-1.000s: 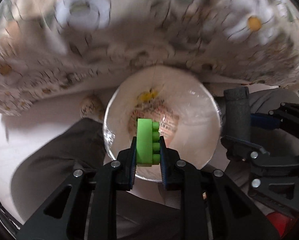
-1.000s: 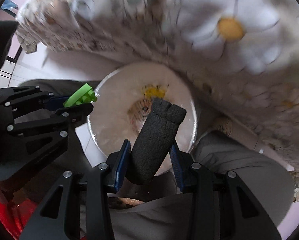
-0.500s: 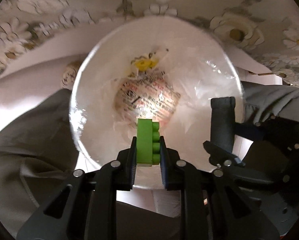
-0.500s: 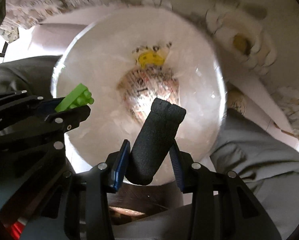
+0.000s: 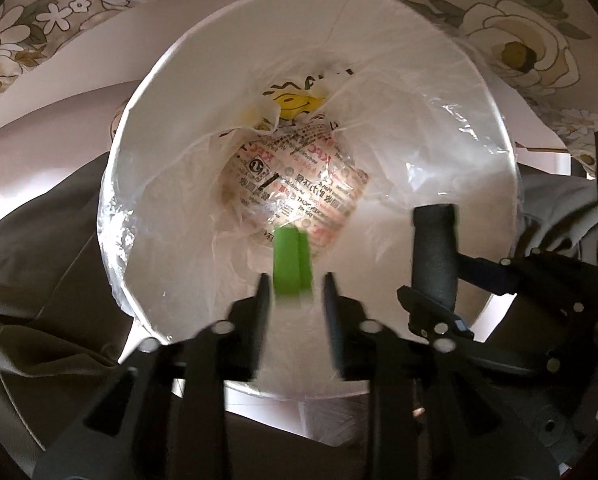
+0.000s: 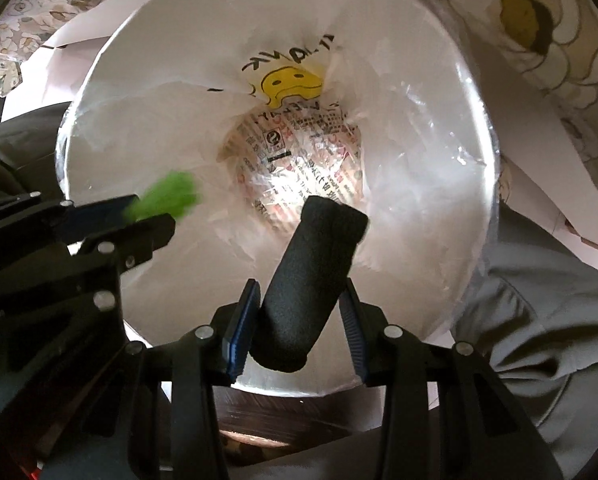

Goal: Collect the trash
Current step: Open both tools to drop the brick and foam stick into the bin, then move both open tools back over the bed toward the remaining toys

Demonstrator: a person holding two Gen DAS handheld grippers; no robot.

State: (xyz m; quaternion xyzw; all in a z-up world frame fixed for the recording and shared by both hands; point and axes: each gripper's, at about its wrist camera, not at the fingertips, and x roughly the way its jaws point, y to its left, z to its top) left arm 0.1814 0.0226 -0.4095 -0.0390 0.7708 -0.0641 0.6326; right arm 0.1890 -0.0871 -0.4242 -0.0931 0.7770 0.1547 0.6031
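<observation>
1. A white bin (image 5: 379, 32), lined with a thin translucent plastic bag (image 5: 439, 128), is seen from almost directly above in both wrist views.
2. The left gripper (image 5: 293, 294) is held over the bin mouth, pointing steeply down. Its jaws are opening; visible gaps separate both pads from the green toy brick (image 5: 293, 260).
3. The brick is blurred and lies just beyond the left fingertips, over the inside of the bin. In the right wrist view it appears as a green smear (image 6: 167, 198) at the tip of the left gripper (image 6: 139, 216); whether it is touched by anything cannot be told.
4. The right gripper (image 6: 301, 312) is also held above the bin, beside the left one. Its jaws are opening, with the black foam cylinder (image 6: 311, 280) between them.
5. The cylinder stands tilted, its free end leaning over the bin. Contact is seen at the right pad; a narrow gap seems to show at the left pad, though this is not certain.
6. At the bottom of the bag, crumpled printed paper (image 5: 299, 184) and a yellow smiley print (image 6: 291, 82) are noted.
7. Grey trouser fabric (image 6: 539, 300) is seen on either side of the bin, and a floral cloth (image 5: 519, 40) beyond it.
</observation>
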